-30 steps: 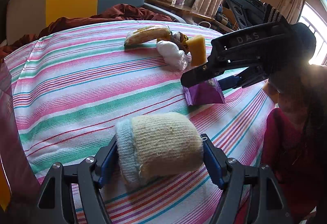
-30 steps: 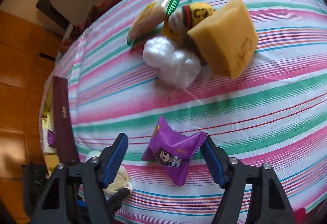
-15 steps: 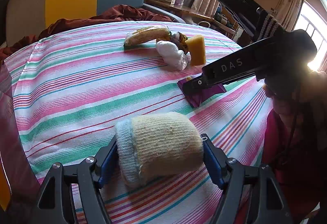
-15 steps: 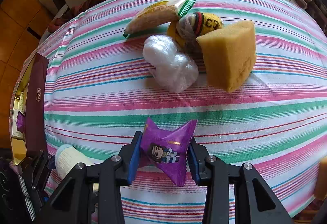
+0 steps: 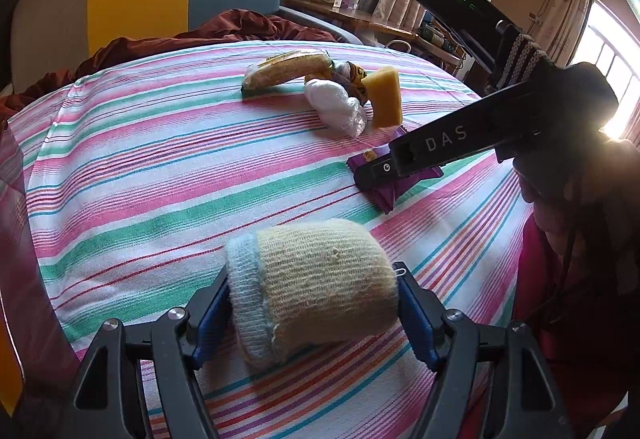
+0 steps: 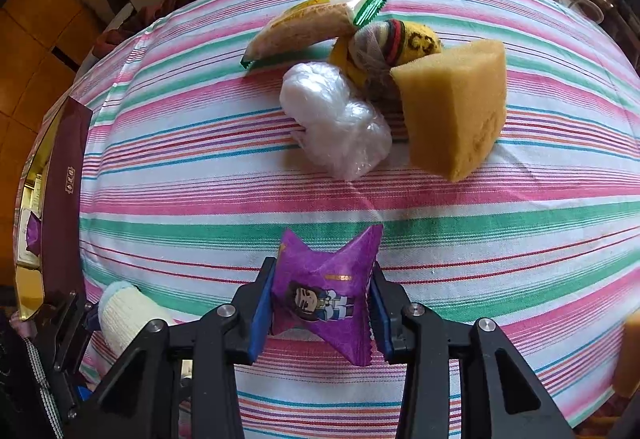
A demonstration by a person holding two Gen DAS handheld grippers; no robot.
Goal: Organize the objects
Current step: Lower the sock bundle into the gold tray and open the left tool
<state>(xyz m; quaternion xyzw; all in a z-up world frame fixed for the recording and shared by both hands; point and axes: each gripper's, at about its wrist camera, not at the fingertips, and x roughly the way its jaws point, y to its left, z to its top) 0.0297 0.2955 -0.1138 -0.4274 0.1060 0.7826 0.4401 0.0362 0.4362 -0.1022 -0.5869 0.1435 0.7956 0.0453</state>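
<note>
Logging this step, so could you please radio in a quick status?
Left gripper shut on knitted sock roll. Right gripper shut on purple snack packet. Both on striped cloth. Nothing blocking.

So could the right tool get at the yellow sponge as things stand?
Probably not yet: the right tool is shut on the purple packet. The cloth between it and the yellow sponge is bare, so only the full grip blocks it.

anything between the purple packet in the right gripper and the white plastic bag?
Nothing. In the right wrist view only bare striped tablecloth lies between the purple snack packet, clamped in the right hand-held gripper, and the white plastic bag.
</note>
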